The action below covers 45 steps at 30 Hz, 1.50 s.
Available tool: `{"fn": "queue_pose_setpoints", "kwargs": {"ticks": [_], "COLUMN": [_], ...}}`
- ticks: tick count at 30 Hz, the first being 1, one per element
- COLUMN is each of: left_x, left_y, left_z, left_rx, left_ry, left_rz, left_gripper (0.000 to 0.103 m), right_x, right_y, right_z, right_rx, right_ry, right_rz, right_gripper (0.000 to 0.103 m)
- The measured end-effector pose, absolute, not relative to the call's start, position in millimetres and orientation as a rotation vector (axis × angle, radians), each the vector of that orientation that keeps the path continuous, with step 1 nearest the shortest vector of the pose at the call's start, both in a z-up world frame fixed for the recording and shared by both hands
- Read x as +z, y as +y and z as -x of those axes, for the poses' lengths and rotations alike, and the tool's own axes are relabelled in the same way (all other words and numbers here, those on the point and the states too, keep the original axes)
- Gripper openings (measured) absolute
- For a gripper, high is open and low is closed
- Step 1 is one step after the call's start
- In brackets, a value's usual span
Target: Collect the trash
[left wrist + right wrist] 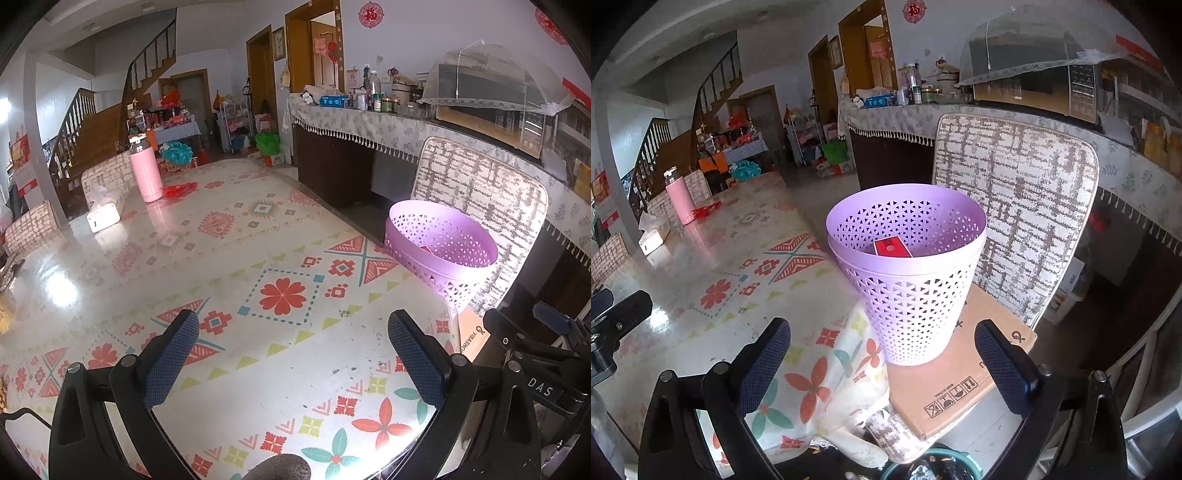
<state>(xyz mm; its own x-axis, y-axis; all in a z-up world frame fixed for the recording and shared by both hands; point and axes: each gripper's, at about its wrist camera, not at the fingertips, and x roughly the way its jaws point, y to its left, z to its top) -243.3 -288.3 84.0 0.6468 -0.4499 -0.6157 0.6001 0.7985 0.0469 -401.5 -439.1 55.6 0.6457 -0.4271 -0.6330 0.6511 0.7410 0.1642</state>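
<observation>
1. The left gripper (291, 354) hangs over the near part of the table (258, 229) with its jaws spread wide; nothing sits between the fingers, and they touch nothing.
2. The right gripper (881, 358) is spread just as wide and also holds nothing. It hovers off the table's near right corner, pointed at the purple basket (908, 295).
3. The basket stands upright on a cardboard box (960, 369) just beside the table's right edge, in front of a chair back (1015, 206) with a woven cover.
4. Inside the basket lies a flat red item (892, 248), leaning against the near wall (probably a small carton or card, though the mesh hides most of it).
5. At the table's far left end stand a pink bottle (146, 173), a white tissue box (104, 218) and, just beside the bottle, a crumpled red wrapper (179, 190).
6. The patterned tablecloth (280, 291) between the left gripper and those far items is bare, apart from dark specks near the right edge.
7. A counter (369, 122) crowded with jars runs behind the chair, well apart from the table.
</observation>
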Motion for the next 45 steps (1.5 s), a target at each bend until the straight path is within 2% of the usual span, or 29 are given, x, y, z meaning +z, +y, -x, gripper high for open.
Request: {"fn": "queue_pose_setpoints", "kwargs": {"ticks": [45], "left_x": [72], "left_y": [-294], "left_z": [242], "left_rx": [-0.631], "left_ry": [0.693], "left_rz": [-0.281], "left_gripper": [0.102], "right_x": [48], "right_y": [-447], "right_z": [406], "right_rx": [-0.65], "right_ry": [0.616], "right_rz": [-0.428], "right_gripper": [0.102]}}
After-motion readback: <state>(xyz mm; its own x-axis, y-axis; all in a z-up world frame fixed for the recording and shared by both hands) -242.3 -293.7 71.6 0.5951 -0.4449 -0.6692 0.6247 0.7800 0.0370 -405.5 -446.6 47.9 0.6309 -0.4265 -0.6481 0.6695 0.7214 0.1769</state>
